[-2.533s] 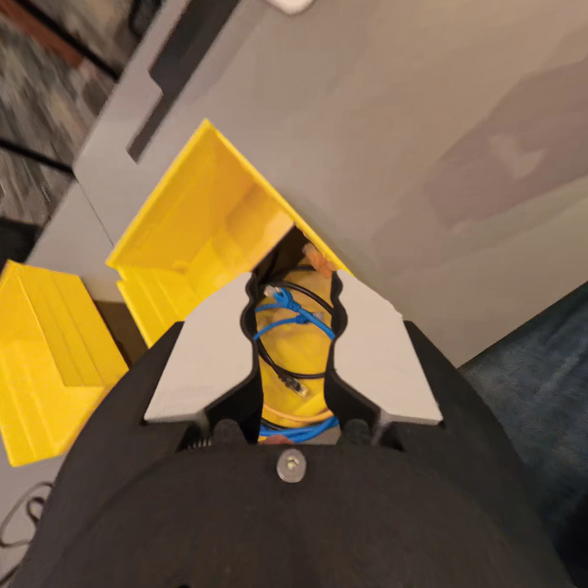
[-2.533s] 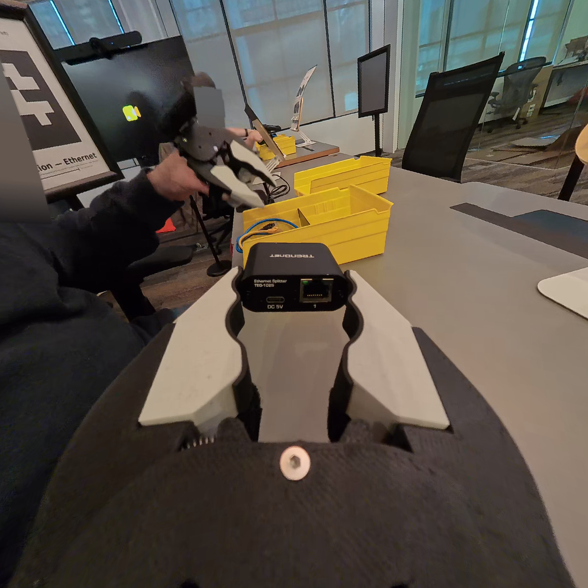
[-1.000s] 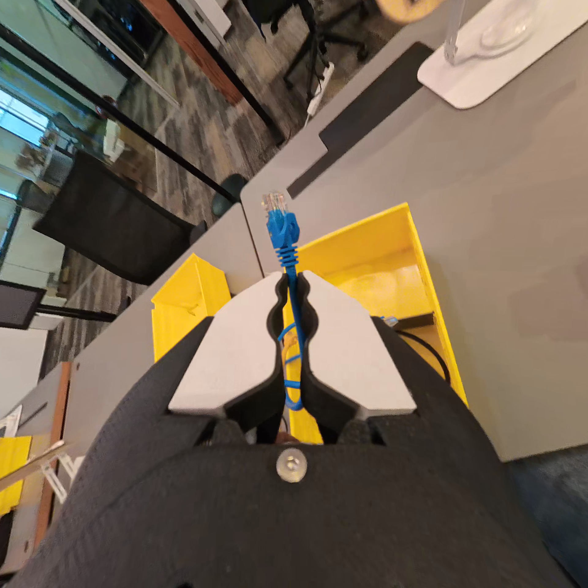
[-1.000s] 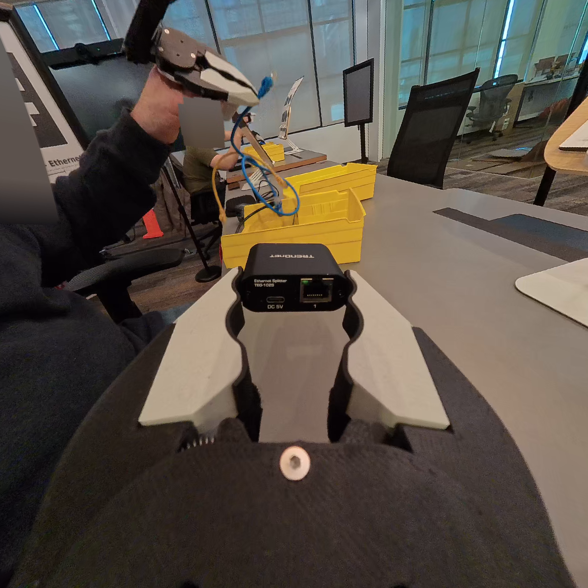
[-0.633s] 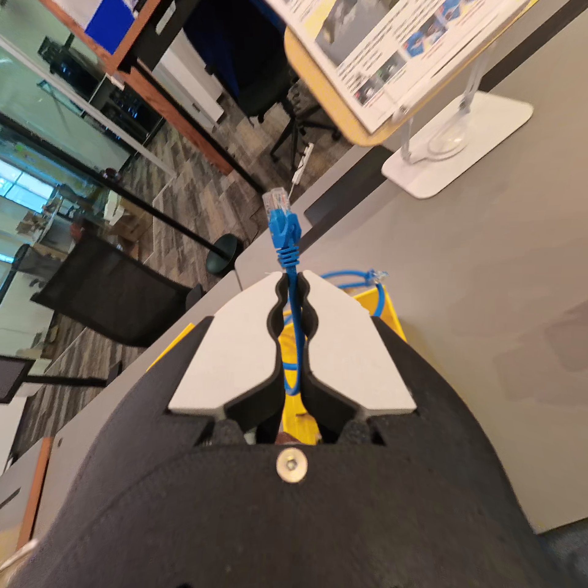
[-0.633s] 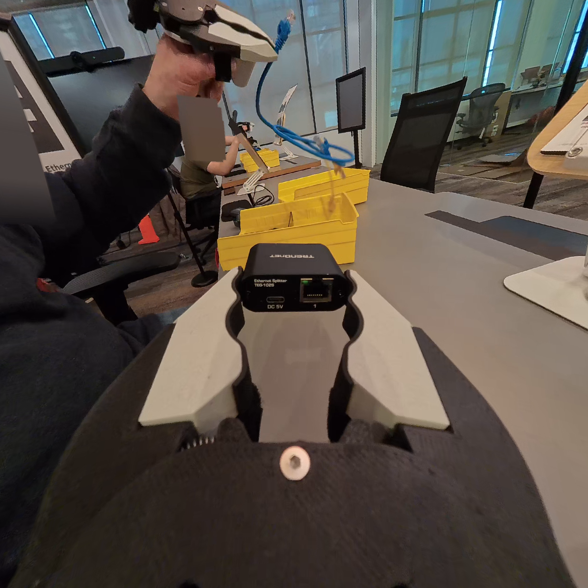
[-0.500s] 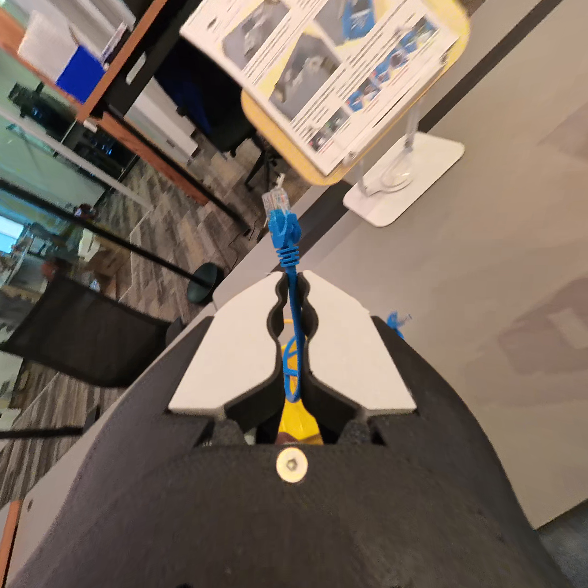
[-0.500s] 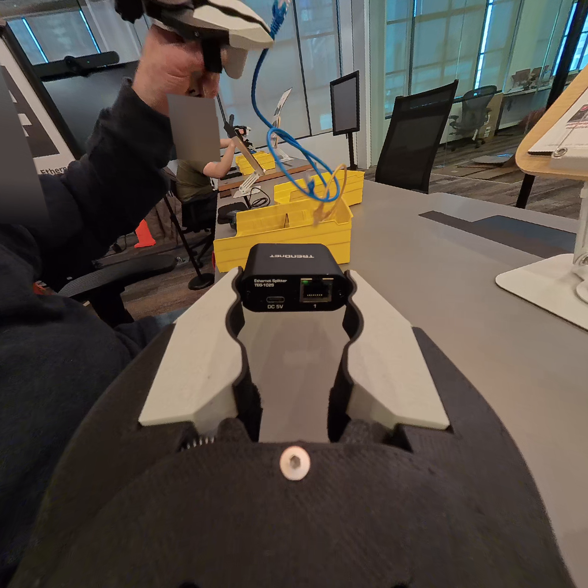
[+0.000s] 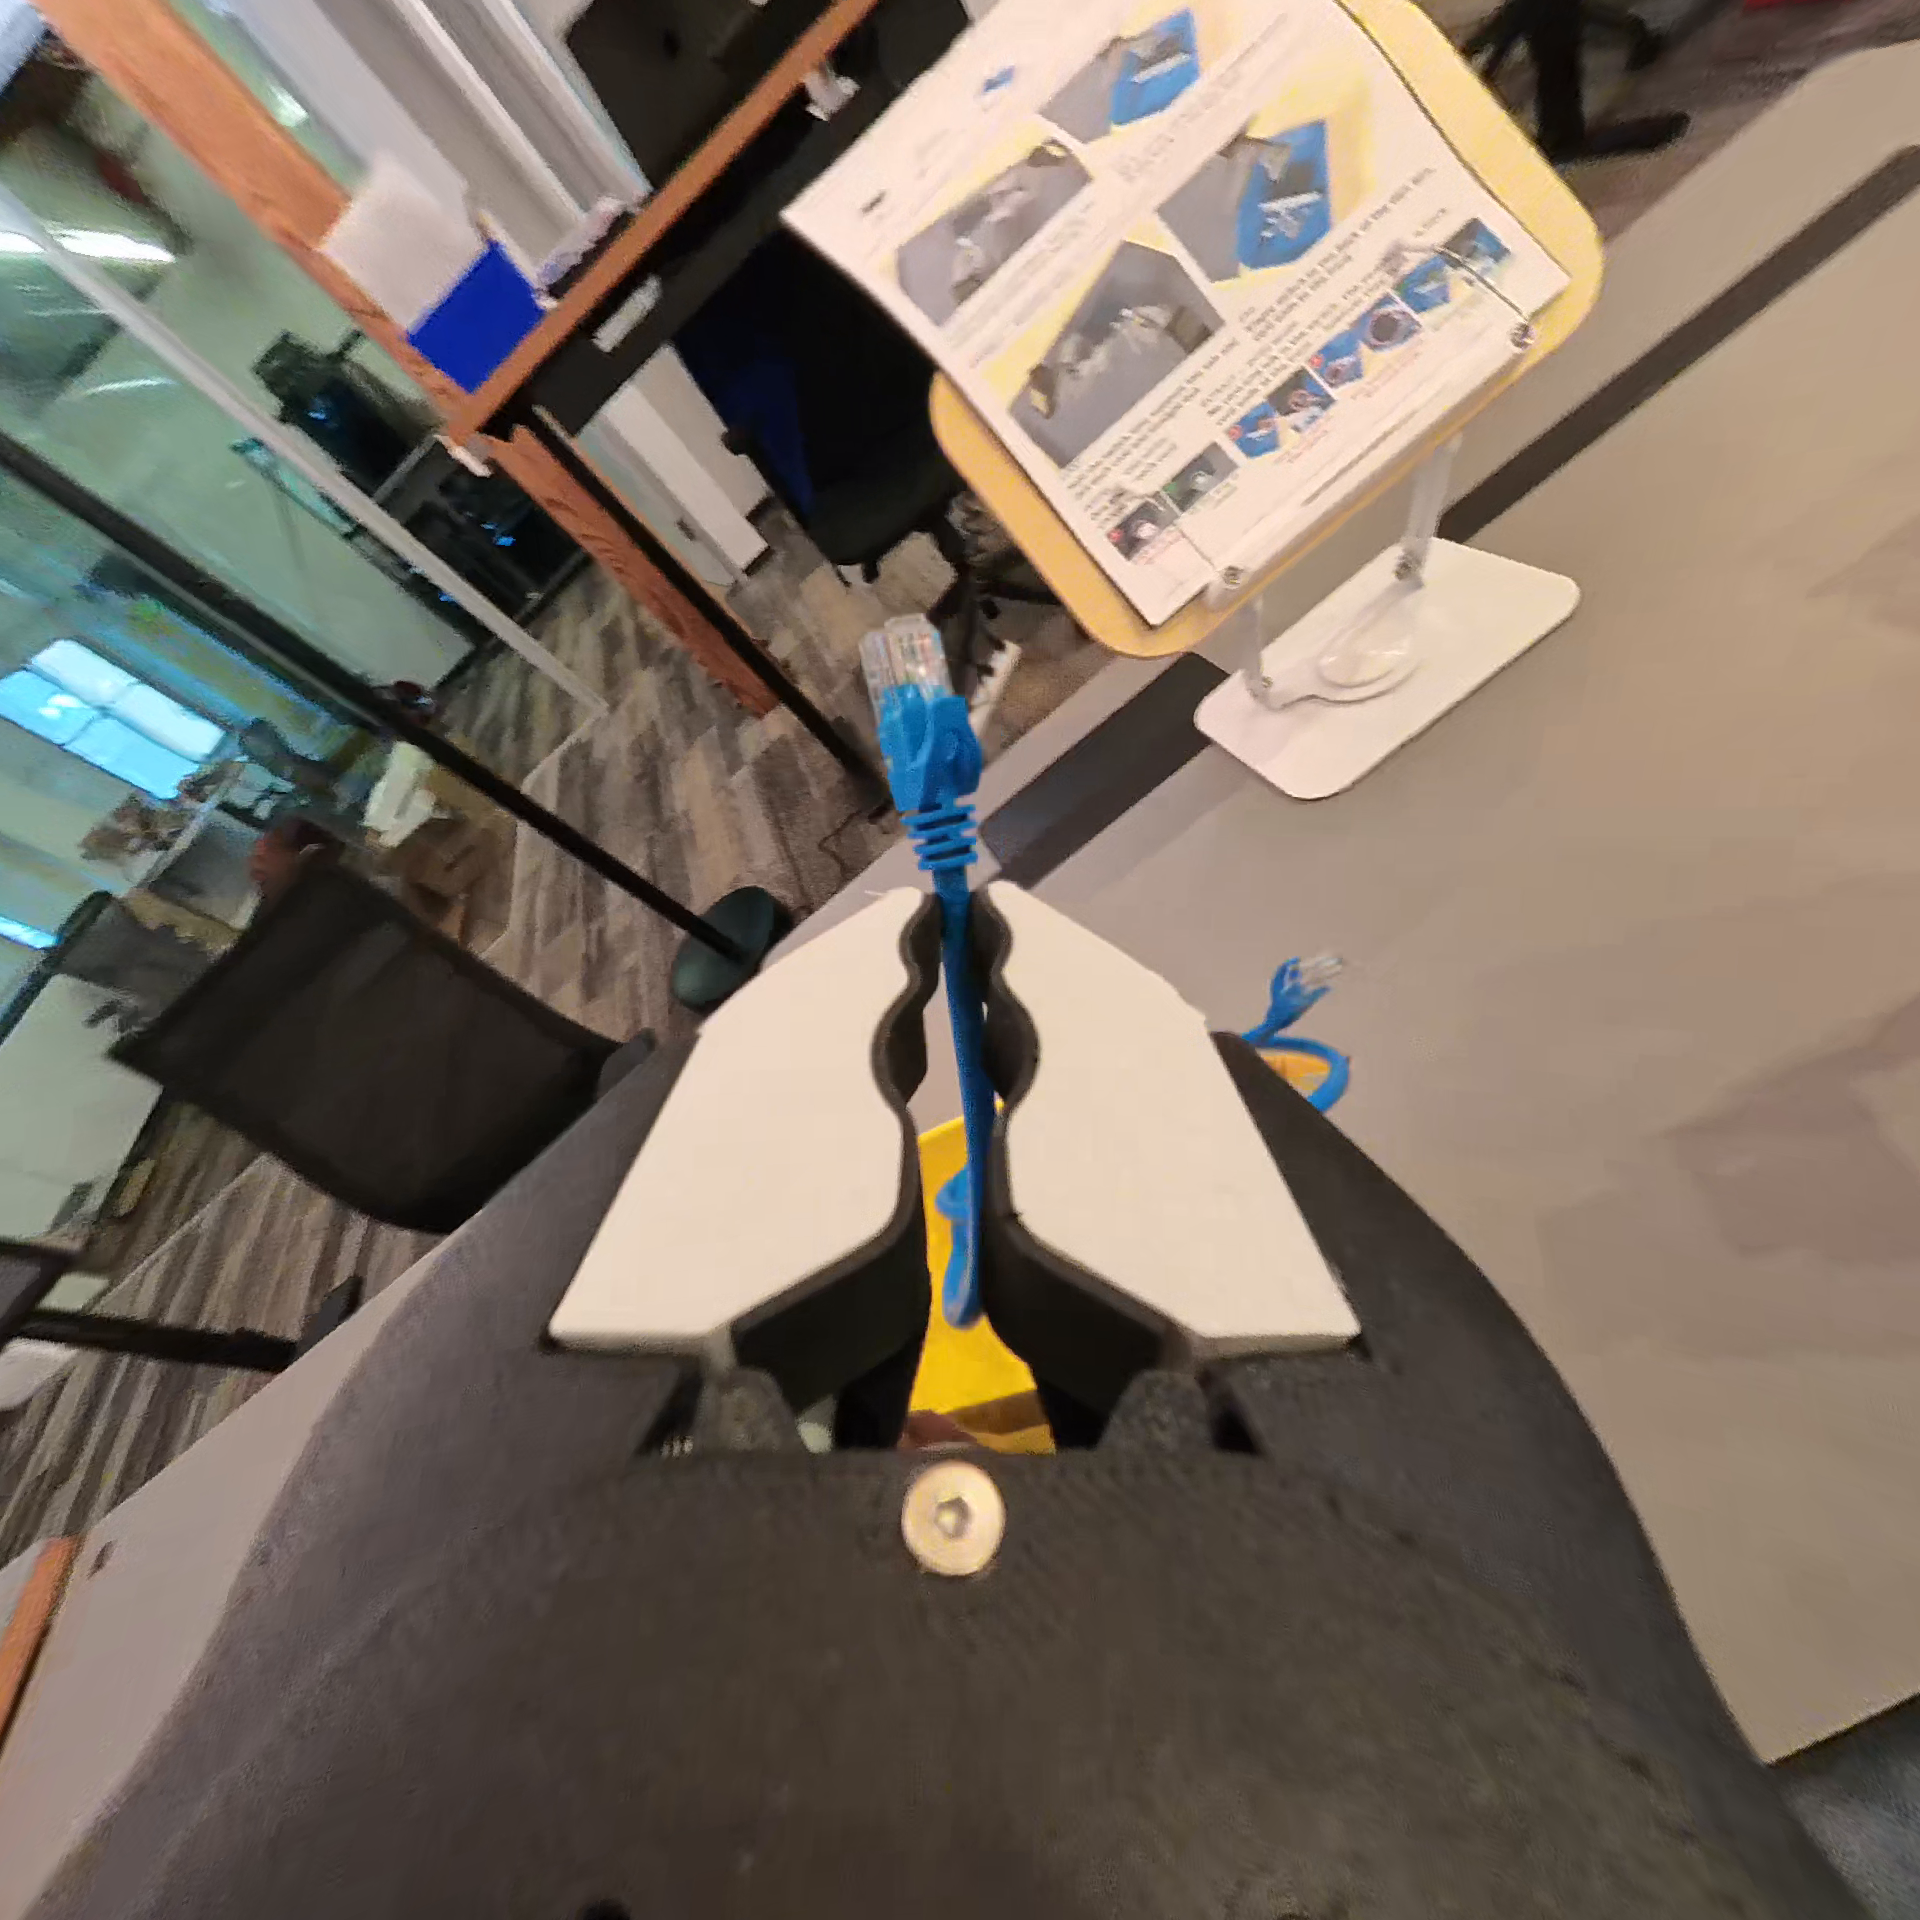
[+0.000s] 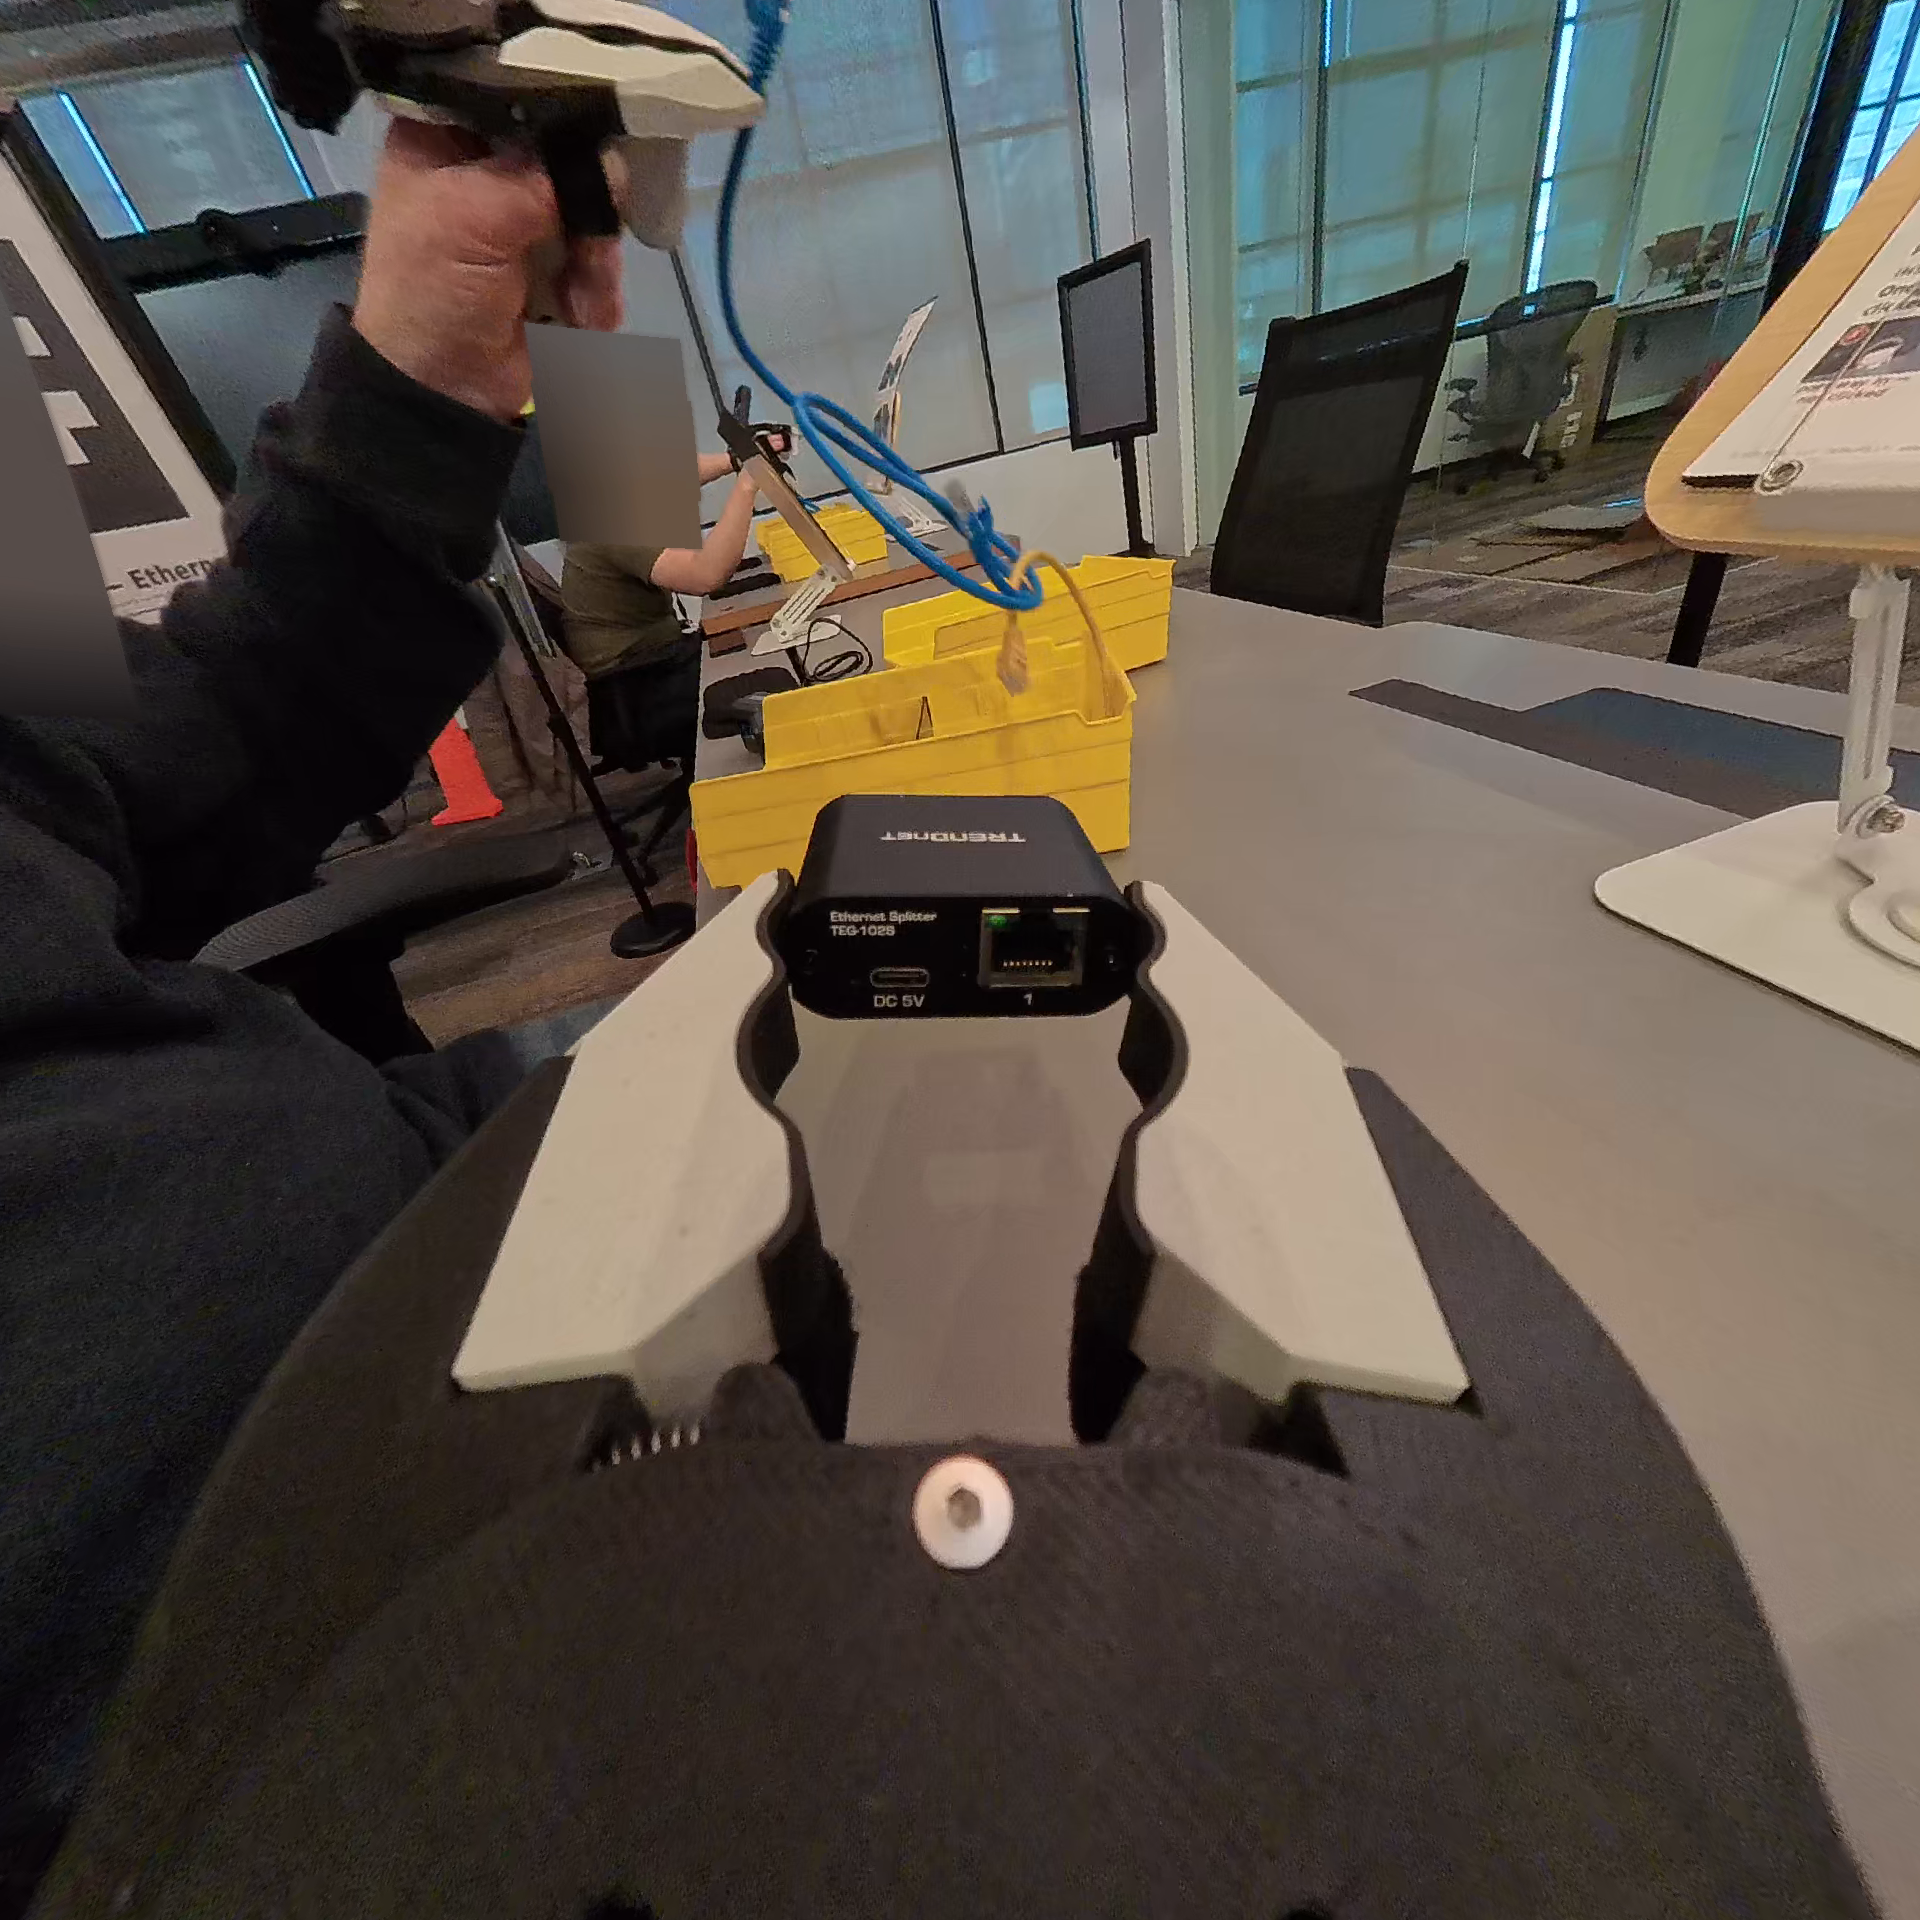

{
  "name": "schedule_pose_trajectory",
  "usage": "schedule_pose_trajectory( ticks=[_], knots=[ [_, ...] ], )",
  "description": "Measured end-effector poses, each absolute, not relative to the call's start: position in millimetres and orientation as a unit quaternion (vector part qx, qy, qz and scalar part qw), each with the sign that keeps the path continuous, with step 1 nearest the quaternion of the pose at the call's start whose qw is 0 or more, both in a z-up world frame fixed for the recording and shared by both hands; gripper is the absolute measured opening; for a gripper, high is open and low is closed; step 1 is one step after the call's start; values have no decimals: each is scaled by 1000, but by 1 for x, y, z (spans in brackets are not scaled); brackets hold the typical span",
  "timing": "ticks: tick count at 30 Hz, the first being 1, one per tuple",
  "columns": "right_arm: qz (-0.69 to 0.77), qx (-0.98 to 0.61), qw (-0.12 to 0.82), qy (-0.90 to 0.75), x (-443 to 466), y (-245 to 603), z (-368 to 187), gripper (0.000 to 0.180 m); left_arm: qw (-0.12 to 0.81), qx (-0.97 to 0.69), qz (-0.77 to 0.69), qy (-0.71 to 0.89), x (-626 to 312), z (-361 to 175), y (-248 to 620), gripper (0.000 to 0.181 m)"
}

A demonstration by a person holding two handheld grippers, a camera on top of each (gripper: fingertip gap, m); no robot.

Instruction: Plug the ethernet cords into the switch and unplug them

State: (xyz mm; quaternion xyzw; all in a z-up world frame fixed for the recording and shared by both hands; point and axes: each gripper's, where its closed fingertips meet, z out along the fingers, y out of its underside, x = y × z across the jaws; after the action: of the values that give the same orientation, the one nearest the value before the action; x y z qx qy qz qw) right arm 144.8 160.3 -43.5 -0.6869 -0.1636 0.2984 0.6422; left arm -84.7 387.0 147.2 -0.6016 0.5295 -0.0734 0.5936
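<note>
My right gripper (image 10: 956, 896) is shut on a black switch (image 10: 951, 847) that rests on the grey table (image 10: 1403, 997), with its empty port (image 10: 1034, 951) facing me. My left gripper (image 9: 951, 914) is shut on a blue ethernet cord (image 9: 966, 1039), whose clear plug (image 9: 904, 665) sticks out past the fingertips. In the right wrist view the left gripper (image 10: 727, 78) is held high at the upper left. The blue cord (image 10: 842, 436) hangs from it in loops, tangled with a yellow cord (image 10: 1055, 582) above a yellow bin (image 10: 935, 758). The blue cord's other plug (image 9: 1299, 982) dangles free.
A second yellow bin (image 10: 1122, 592) stands behind the first. A tilted document stand with a white base (image 9: 1392, 665) is on the table to the right, and it also shows in the right wrist view (image 10: 1766, 914). A black chair (image 10: 1330, 436) and a seated person (image 10: 634, 592) are beyond the table. The tips of one gripper are about 40 cm away from the tips of the other.
My left gripper closed on the blue cord in the yellow bin and lifted it high, dragging the yellow cord up with it. My right gripper has kept hold of the switch.
</note>
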Motion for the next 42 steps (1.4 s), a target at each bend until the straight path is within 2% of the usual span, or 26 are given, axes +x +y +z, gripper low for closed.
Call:
schedule_pose_trajectory(
  ticks=[5, 13, 20, 32, 35, 37, 42],
  knots=[
    [299, -688, 638, -174, 137, 165, -42, 61, 627, -607, -49, 486, -134, 168, 381, 6],
    [304, -693, 627, -184, 127, 169, -45, 61, 624, -634, -10, 456, -180, 163, 385, 6],
    [306, -694, 625, -184, 126, 168, -47, 61, 557, -666, 46, 494, -195, 97, 426, 6],
    [311, -698, 617, -189, 122, 171, -51, 61, 368, -757, -3, 540, -215, -51, 443, 6],
    [311, -699, 615, -190, 121, 171, -52, 61, 307, -777, -62, 546, -207, -88, 437, 8],
    [312, -701, 613, -189, 121, 171, -53, 61, 280, -791, -33, 543, -215, -106, 443, 29],
    [314, -703, 609, -189, 120, 173, -56, 61, 292, -758, -31, 583, -185, -107, 440, 40]
  ],
)
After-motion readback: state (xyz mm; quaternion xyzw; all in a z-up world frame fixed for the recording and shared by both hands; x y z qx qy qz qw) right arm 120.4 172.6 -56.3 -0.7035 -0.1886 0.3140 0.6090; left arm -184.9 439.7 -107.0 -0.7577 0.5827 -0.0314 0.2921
